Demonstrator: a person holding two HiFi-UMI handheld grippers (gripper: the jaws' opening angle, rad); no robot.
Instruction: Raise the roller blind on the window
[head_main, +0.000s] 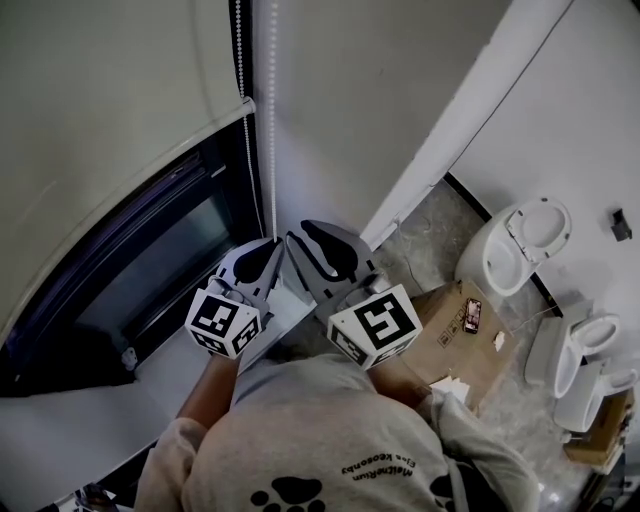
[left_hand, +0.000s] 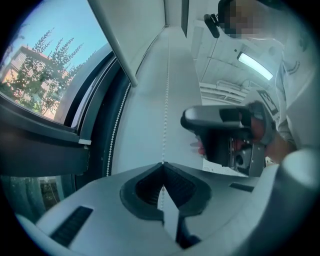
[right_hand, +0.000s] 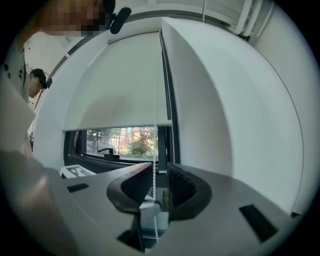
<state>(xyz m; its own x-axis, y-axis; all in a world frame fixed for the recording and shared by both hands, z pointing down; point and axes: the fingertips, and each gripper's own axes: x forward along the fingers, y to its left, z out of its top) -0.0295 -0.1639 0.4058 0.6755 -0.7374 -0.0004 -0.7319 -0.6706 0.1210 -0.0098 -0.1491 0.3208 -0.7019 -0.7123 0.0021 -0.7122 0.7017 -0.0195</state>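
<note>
The pale roller blind (head_main: 100, 100) covers the upper part of the dark window (head_main: 150, 270); its bottom bar hangs above the visible glass (right_hand: 125, 142). A white bead chain (head_main: 272, 120) hangs in two strands beside the frame. My left gripper (head_main: 262, 248) is shut on one strand (left_hand: 167, 75), which vanishes into the closed jaws (left_hand: 162, 163). My right gripper (head_main: 320, 240) sits just beside it, slightly higher. Its jaws (right_hand: 160, 172) stand apart with the chain (right_hand: 155, 100) running down between them, untouched by the pads.
A toilet bowl (head_main: 515, 245) and other white ceramic fixtures (head_main: 585, 350) stand on the floor to the right. A flat cardboard box (head_main: 440, 350) with a phone (head_main: 472, 315) lies nearer. A window handle (right_hand: 107, 151) sticks out from the frame.
</note>
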